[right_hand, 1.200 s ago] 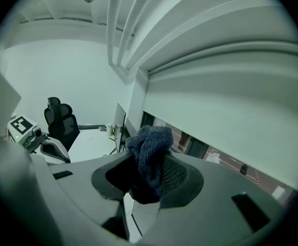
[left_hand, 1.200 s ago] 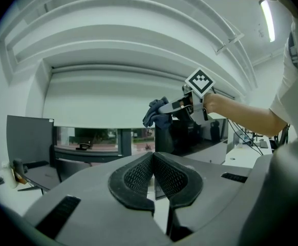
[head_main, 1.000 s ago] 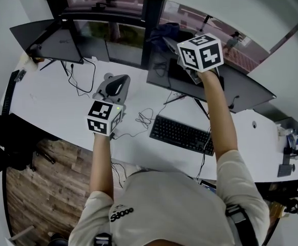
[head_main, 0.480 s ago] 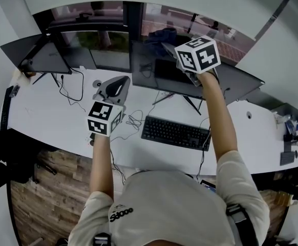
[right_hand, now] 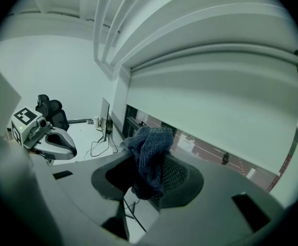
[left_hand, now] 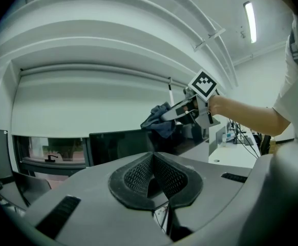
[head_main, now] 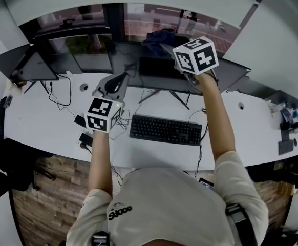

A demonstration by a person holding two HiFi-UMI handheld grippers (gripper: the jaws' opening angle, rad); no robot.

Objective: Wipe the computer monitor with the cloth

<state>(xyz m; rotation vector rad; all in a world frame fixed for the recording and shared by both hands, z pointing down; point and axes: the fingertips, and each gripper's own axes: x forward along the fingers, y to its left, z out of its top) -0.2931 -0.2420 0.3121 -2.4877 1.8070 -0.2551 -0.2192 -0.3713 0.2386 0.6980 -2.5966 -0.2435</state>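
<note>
A dark blue cloth (head_main: 158,36) hangs bunched from my right gripper (head_main: 165,46), which is shut on it. It is held up over the top edge of the middle monitor (head_main: 159,70). In the right gripper view the cloth (right_hand: 150,150) droops between the jaws of my right gripper (right_hand: 150,173). My left gripper (head_main: 119,80) hovers over the white desk (head_main: 46,122), left of the monitor's stand, shut with nothing in it. Its pads (left_hand: 139,176) meet at the tip, and past them the cloth (left_hand: 158,121) and the dark screen (left_hand: 118,142) show.
A black keyboard (head_main: 165,129) lies in front of the monitor. A second monitor (head_main: 23,65) stands at the far left, with loose cables (head_main: 62,94) beside it. A black adapter (head_main: 85,137) sits near the desk's front edge. Small items (head_main: 287,119) crowd the right end.
The desk and monitors have slid left and down in the head view. Both grippers keep nearly the same pose, and the right one still holds the cloth above the monitor.
</note>
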